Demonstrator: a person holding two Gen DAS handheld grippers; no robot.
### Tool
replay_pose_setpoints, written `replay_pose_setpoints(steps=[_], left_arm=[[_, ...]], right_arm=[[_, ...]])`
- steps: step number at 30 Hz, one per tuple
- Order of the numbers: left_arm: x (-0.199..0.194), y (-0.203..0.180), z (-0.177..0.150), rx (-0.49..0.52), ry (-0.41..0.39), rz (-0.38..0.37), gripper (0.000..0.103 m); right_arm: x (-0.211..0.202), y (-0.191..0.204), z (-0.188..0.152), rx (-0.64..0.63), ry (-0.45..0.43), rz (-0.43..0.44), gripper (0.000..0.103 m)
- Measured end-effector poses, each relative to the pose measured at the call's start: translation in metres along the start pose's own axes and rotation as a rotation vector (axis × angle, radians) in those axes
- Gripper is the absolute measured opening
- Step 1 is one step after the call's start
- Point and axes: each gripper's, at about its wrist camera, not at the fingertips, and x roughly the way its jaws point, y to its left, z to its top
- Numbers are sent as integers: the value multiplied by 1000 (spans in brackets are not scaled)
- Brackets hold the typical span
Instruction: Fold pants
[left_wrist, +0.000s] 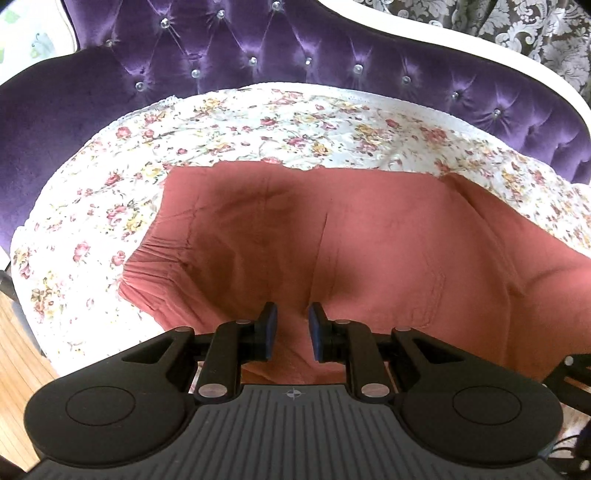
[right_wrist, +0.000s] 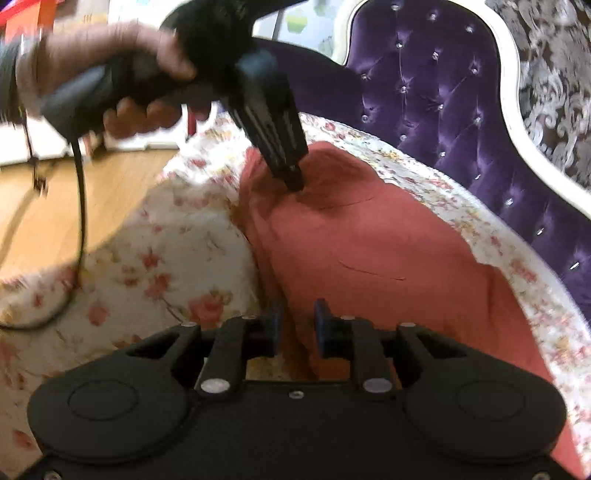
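The rust-red pants (left_wrist: 332, 236) lie spread across a floral quilt (left_wrist: 92, 221) on a purple sofa, waistband with gathers at the left. My left gripper (left_wrist: 292, 325) is open, its blue pads just above the pants' near edge, holding nothing. In the right wrist view the pants (right_wrist: 369, 251) run away from me. My right gripper (right_wrist: 298, 325) is open over the pants' near edge. The left gripper (right_wrist: 295, 181), held in a hand, points down onto the far part of the pants in this view.
The tufted purple sofa back (left_wrist: 258, 48) curves behind the quilt with a white frame (right_wrist: 517, 122). Wooden floor (right_wrist: 48, 206) lies off the quilt's left edge. A black cable (right_wrist: 79, 221) hangs from the left gripper's handle.
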Motion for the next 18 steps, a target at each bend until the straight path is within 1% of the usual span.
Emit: replay_pose_setpoints(steps=[2, 4, 5, 7, 8, 9, 10, 13, 16, 18], left_arm=[[0, 1, 1, 1, 0, -5, 19], [1, 1, 1, 1, 1, -8, 19], [0, 1, 2, 4, -1, -7, 19], [-3, -1, 5, 12, -15, -9, 19], [-3, -2, 8, 14, -23, -12, 19], [-3, -3, 11, 17, -27, -12, 19], [-1, -5, 15, 20, -29, -12, 19], [6, -11, 24, 21, -50, -23, 19], [19, -15, 34, -7, -73, -28, 19], [30, -14, 39, -24, -84, -2, 19]], right_arm=[[4, 1, -2, -21, 14, -19, 28], [10, -3, -1, 0, 24, -12, 10], [6, -4, -1, 34, 24, -4, 10], [-7, -5, 5, 114, -27, 15, 10], [-9, -1, 8, 102, -47, 17, 10], [-4, 6, 9, 48, -25, 8, 10], [3, 9, 7, 21, 2, -2, 10], [20, 5, 1, 52, 81, 29, 11], [18, 8, 1, 24, 67, 29, 12], [19, 9, 1, 21, 79, 44, 12]])
